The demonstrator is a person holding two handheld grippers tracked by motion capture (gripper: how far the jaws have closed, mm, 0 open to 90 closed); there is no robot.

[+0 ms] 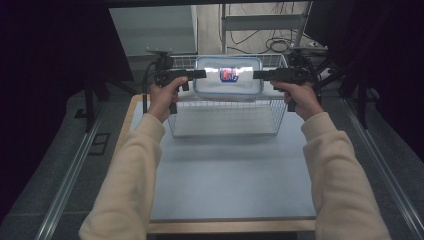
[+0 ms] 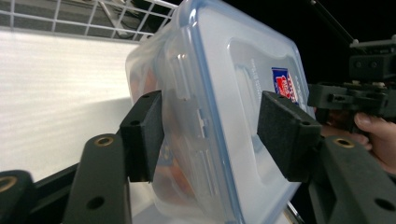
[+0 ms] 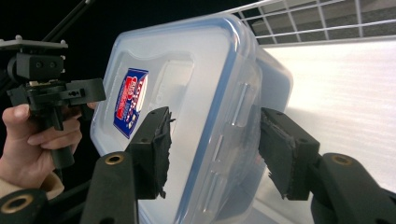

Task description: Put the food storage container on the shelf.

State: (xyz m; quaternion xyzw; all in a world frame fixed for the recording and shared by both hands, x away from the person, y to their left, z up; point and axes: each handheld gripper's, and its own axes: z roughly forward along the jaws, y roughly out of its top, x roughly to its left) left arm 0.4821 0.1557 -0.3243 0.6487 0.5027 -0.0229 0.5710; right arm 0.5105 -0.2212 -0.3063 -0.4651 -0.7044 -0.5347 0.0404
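Observation:
A clear plastic container [image 1: 227,77] with a blue-rimmed lid and a red and blue label lies lid-up at the rim height of a wire basket [image 1: 227,117]. My left gripper [image 1: 200,74] reaches its left end and my right gripper [image 1: 259,75] its right end. In the left gripper view the container [image 2: 219,93] stands between the pads [image 2: 144,135], with the far pad just off the lid. In the right gripper view the container [image 3: 196,93] also sits between the pads [image 3: 282,158], with a thin gap at the body side. Whether it rests on anything is unclear.
The basket stands at the far end of a pale grey table top [image 1: 230,175] with a wooden edge. Dark stands and cables crowd the floor behind and beside the basket. Metal rails run along both sides of the table.

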